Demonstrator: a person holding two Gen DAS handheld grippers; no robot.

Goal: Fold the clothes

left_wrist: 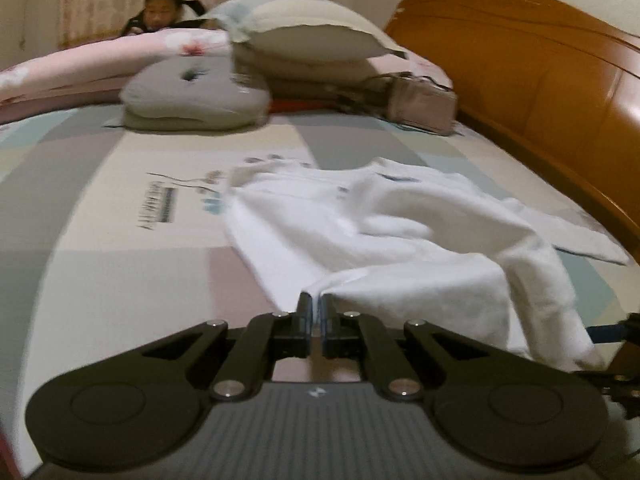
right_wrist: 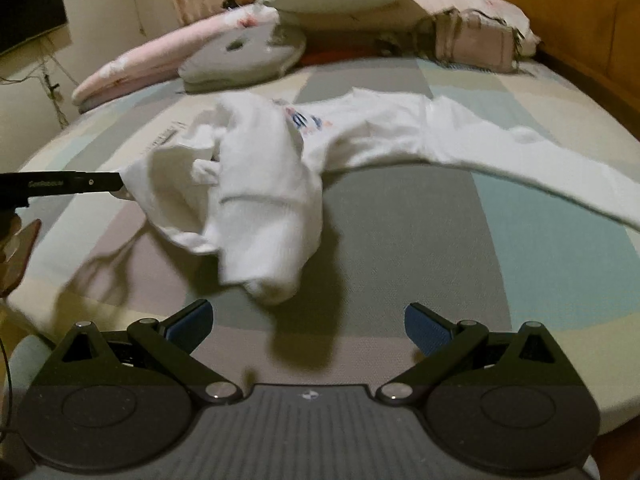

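Note:
A white long-sleeved top (left_wrist: pixel 384 232) lies on the bed, partly lifted. My left gripper (left_wrist: pixel 317 304) is shut on its near edge and holds that part off the sheet. In the right wrist view the top (right_wrist: pixel 360 136) hangs from the left gripper (right_wrist: pixel 116 184) at the left, with one sleeve (right_wrist: pixel 264 232) dangling and the other sleeve (right_wrist: pixel 540 168) stretched flat to the right. My right gripper (right_wrist: pixel 308 320) is open and empty, just below the dangling sleeve's end.
The bed (left_wrist: pixel 100 240) has a patchwork sheet. Pillows (left_wrist: pixel 304 28) and a grey cushion (left_wrist: pixel 196 92) are piled at the far end beside a pink bag (left_wrist: pixel 420 100). A wooden headboard (left_wrist: pixel 540 72) runs along the right. A child (left_wrist: pixel 160 8) sits behind the pillows.

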